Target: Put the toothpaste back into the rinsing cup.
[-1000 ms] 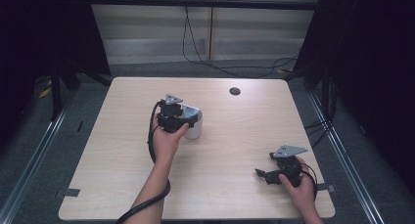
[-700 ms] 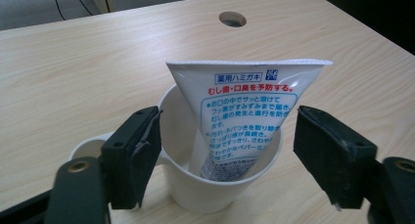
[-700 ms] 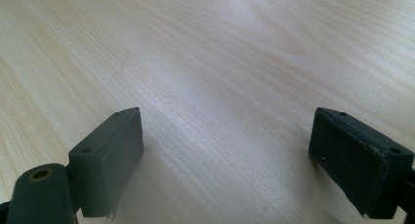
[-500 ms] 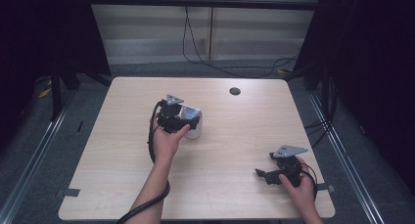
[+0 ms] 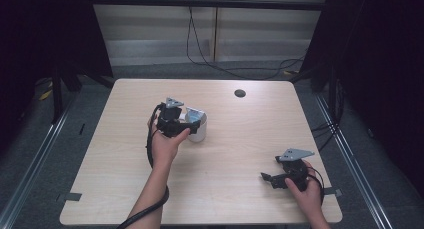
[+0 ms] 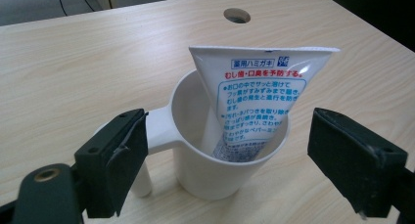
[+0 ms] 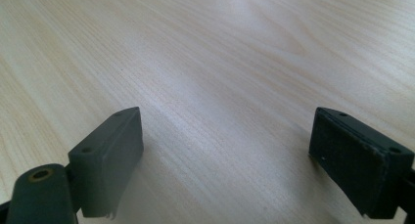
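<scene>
Your left tongs (image 6: 227, 155) have just been opening and now stand wide on either side of the white cup (image 6: 215, 150), touching neither it nor the toothpaste tube (image 6: 259, 101) that stands tilted inside it. The cup sits left of the middle of the surface (image 5: 240, 154), its handle toward the tongs' left pad in the left gripper view. Your right tongs (image 5: 267, 179) rest near the front right corner, wide apart with bare wood between them.

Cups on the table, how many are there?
1. The white cup stands near the table's middle, just ahead of the left hand-held gripper, with a toothpaste tube leaning inside it.
</scene>
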`<action>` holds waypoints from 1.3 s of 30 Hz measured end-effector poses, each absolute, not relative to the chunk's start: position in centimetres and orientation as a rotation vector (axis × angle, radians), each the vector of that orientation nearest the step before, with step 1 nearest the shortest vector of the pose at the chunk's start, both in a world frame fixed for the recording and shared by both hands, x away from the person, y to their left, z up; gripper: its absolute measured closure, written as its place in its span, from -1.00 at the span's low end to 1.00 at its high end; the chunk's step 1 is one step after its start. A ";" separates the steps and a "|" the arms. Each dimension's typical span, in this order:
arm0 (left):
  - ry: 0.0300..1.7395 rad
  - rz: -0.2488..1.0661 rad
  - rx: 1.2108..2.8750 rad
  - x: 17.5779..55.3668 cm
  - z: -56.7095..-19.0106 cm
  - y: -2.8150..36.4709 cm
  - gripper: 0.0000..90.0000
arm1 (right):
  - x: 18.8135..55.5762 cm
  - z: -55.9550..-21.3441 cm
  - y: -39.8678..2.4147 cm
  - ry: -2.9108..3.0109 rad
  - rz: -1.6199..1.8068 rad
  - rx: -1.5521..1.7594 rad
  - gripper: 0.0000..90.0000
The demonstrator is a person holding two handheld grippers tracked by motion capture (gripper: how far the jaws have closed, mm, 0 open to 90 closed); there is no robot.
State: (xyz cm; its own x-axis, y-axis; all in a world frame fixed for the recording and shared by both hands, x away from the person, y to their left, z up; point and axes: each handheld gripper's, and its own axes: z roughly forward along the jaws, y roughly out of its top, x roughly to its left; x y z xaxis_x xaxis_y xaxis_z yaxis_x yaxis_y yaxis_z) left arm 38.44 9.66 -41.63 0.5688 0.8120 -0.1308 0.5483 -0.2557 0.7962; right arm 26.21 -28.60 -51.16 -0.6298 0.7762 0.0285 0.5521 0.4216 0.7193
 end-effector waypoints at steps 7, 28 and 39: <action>1.088 0.367 1.943 38.3 -41.5 10.3 -0.67 | 26.2 -51.2 -28.6 2.371 1.027 1.147 -0.73; 1.071 0.305 1.958 37.1 -40.9 12.6 -0.66 | 26.2 -51.2 -28.6 2.372 1.027 1.147 -0.73; 1.045 0.310 1.978 36.6 -40.8 13.5 -0.66 | 26.2 -51.2 -28.6 2.371 1.026 1.146 -0.73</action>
State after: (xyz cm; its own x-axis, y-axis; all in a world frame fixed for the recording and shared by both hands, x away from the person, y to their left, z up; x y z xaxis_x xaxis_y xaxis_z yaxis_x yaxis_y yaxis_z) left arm 36.59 13.48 -40.76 0.6195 0.7684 -0.1609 0.5561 -0.2848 0.7808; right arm 26.22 -28.61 -51.16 -0.6302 0.7760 0.0271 0.5508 0.4223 0.7199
